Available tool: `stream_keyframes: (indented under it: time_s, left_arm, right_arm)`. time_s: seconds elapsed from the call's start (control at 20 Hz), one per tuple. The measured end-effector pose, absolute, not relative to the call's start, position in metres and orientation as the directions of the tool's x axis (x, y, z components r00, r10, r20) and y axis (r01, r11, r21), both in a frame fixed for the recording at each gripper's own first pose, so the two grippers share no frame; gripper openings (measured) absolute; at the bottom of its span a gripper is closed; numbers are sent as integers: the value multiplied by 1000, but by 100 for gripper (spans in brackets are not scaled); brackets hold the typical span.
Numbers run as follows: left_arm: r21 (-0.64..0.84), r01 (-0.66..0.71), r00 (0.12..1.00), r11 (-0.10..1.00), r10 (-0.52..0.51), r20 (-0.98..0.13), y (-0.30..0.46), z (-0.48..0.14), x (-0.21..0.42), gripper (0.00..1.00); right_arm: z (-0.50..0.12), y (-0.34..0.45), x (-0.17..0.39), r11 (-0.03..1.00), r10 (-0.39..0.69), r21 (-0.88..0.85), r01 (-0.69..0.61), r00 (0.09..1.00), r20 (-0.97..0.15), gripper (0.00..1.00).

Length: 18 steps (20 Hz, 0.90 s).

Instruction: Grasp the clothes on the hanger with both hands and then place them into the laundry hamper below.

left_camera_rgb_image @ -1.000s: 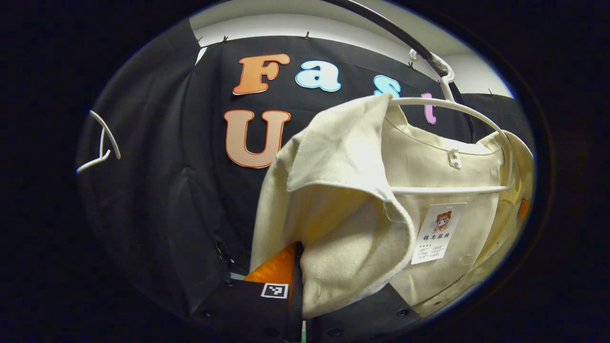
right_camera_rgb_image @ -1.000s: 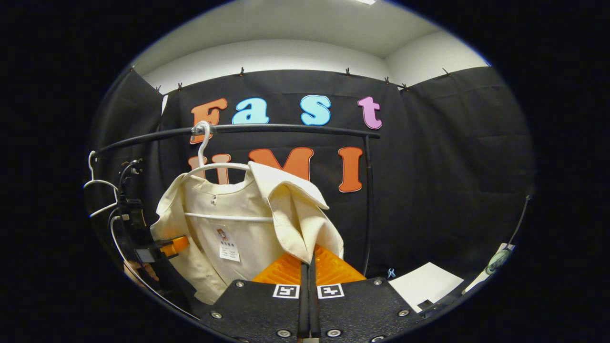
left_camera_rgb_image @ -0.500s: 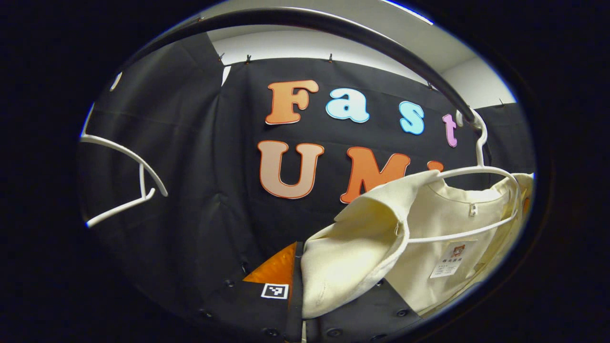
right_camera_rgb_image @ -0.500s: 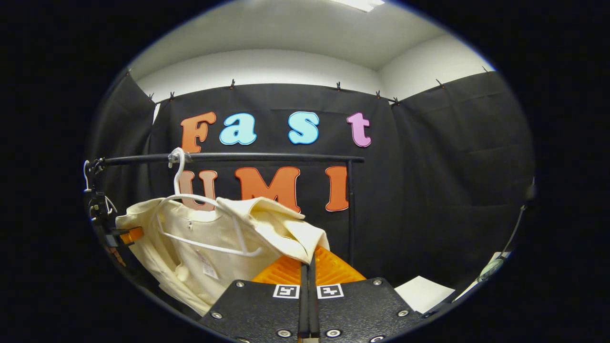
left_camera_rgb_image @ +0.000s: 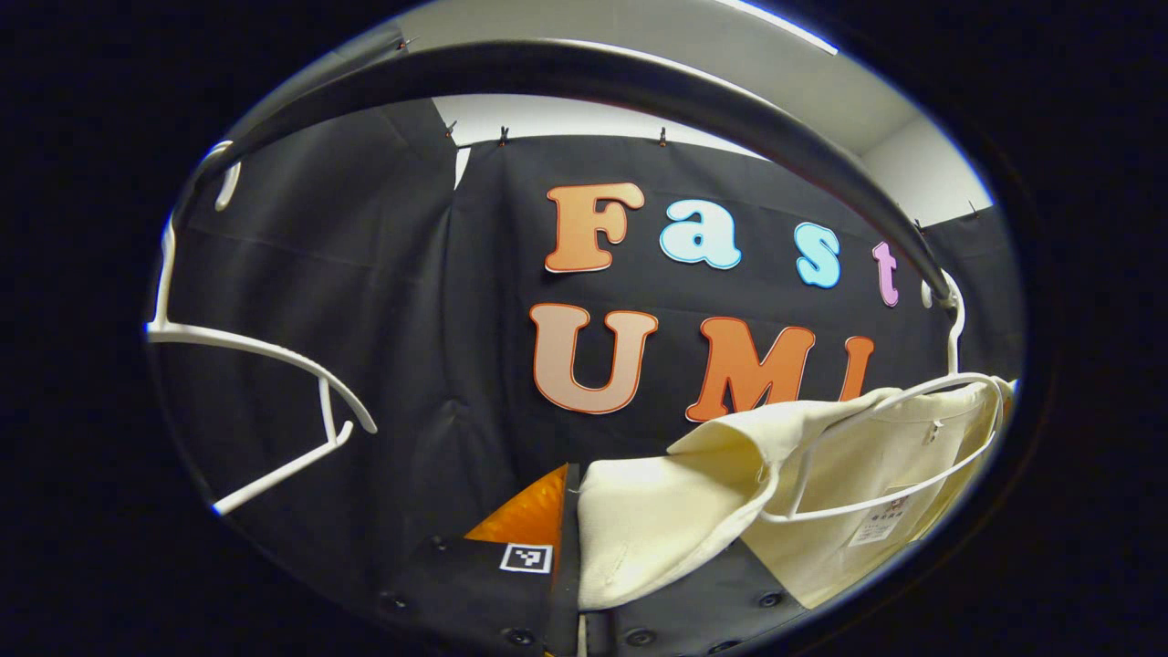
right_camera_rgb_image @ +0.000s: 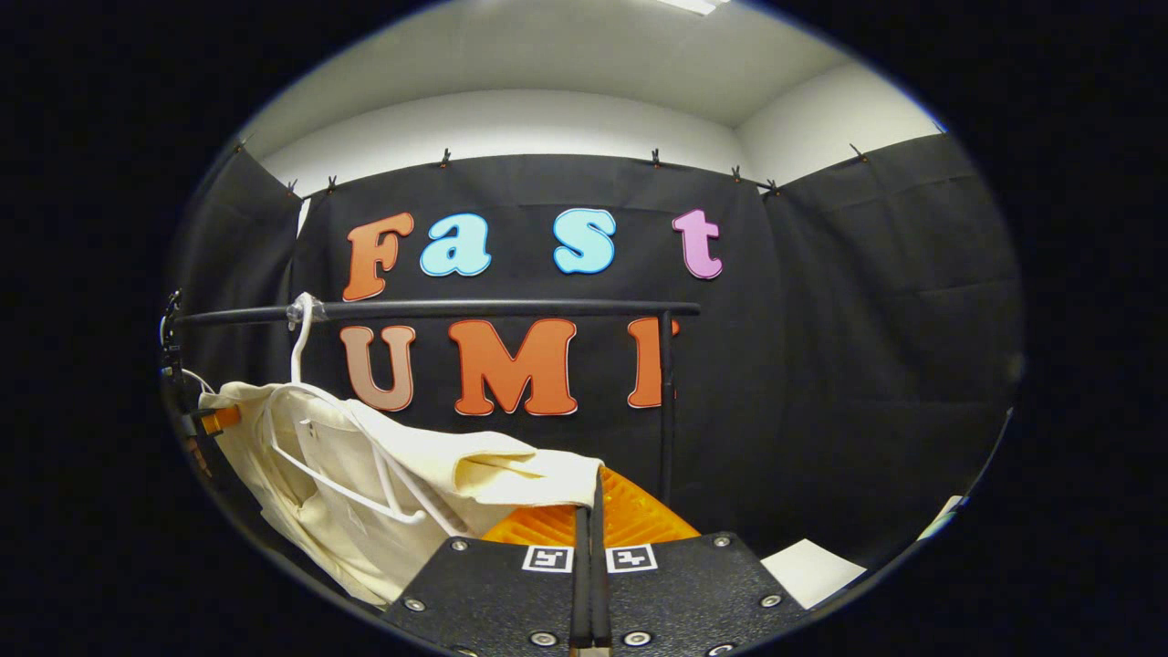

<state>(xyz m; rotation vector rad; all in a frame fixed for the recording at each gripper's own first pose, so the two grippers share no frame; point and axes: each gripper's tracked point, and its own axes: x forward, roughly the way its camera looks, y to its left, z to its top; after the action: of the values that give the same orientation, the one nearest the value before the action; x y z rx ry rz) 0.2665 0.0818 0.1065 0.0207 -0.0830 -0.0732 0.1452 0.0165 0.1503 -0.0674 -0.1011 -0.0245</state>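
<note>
Cream garment (left_camera_rgb_image: 693,511) stretched off white hanger (left_camera_rgb_image: 912,429), pinched by both grippers

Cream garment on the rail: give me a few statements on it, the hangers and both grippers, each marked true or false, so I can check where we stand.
1. The right gripper is shut on the cream garment. True.
2. The garment's white hanger has come off the black rail. False: its hook is over the rail.
3. The left gripper is open and clear of the cloth. False: it pinches a fold of it.
4. An empty hanger hangs on the rail in the left gripper view. True.
5. The garment is blue. False: cream.
</note>
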Motion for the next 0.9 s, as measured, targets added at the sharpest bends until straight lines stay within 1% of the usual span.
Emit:
stream_keyframes:
  time_s: [0.15,0.25,0.35,0.5,0.7,0.9]
  left_arm:
    - [24,42,996,999,-43,73,94,101,275,12]
    - [-4,25,999,1000,-25,39,107,88,280,12]
    - [-30,15,1000,999,-15,-2,116,70,279,12]
    - [-1,13,999,1000,-13,-33,118,56,277,12]
    - [3,9,998,1000,-9,-66,114,39,279,12]
    - [28,-13,996,1000,15,-92,115,25,274,12]
  right_arm:
    - [131,22,165,998,58,-23,-57,998,31,0]
    - [112,25,177,993,117,33,-116,993,-32,0]
    - [96,24,183,986,151,73,-147,986,-63,0]
    - [79,20,189,982,165,101,-157,984,-73,0]
    - [57,15,198,980,162,128,-150,983,-87,0]
    - [38,15,194,983,148,125,-136,985,-93,0]
